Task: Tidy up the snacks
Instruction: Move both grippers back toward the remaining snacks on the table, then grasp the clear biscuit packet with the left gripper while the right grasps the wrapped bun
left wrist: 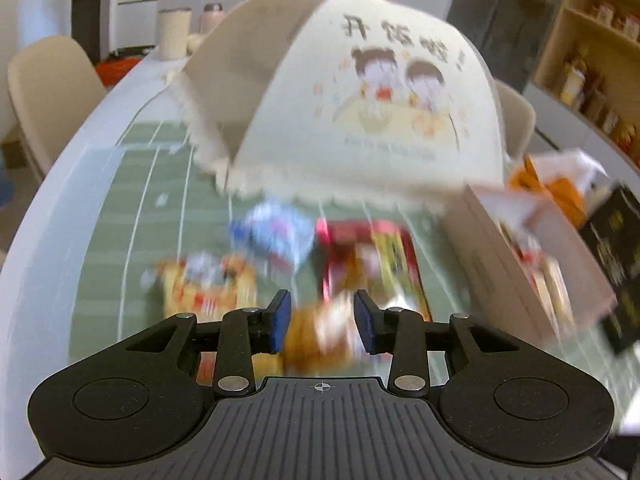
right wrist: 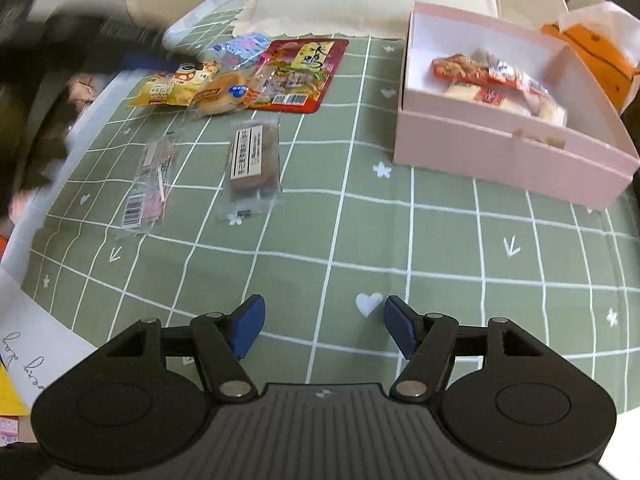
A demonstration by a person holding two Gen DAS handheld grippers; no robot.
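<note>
Snack packets lie on a green checked tablecloth (right wrist: 360, 220). A pink box (right wrist: 512, 152) at the right holds several packets (right wrist: 492, 80). At the back left lie a red packet (right wrist: 304, 76), a bun packet (right wrist: 222, 96), a yellow packet (right wrist: 168, 88) and a blue packet (right wrist: 244, 46). Nearer lie a brown bar packet (right wrist: 252, 164) and a clear packet (right wrist: 150, 184). My right gripper (right wrist: 324, 326) is open and empty over bare cloth. My left gripper (left wrist: 322, 320) is open above the blurred bun packet (left wrist: 320, 332), with the red packet (left wrist: 372, 256) just beyond.
A cream food cover (left wrist: 360, 104) with cartoon print stands behind the snacks. An orange bag (right wrist: 592, 48) sits behind the pink box. A black box (left wrist: 616, 264) is at the far right in the left wrist view. Chairs (left wrist: 44, 92) surround the table.
</note>
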